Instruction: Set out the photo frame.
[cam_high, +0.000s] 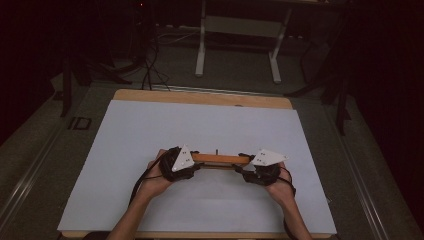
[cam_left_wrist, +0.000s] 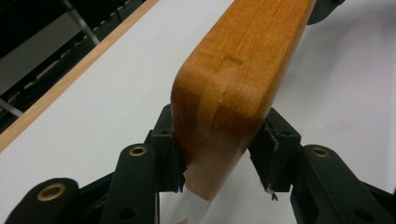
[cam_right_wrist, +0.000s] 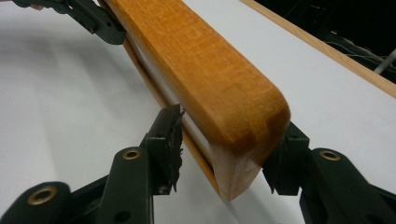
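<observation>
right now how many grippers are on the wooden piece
2. The left gripper holds the left end of the wooden piece; the right gripper is at its right end, jaws around it.

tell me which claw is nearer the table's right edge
Right. The right claw holds the bar's right end, on the table's right half. The left claw holds the bar's left end, farther from that edge.

We find no readable text, label, brand or number anywhere; neither the wooden hanger (cam_high: 220, 159) nor the white table sheet (cam_high: 150, 130) bears any writing.
</observation>
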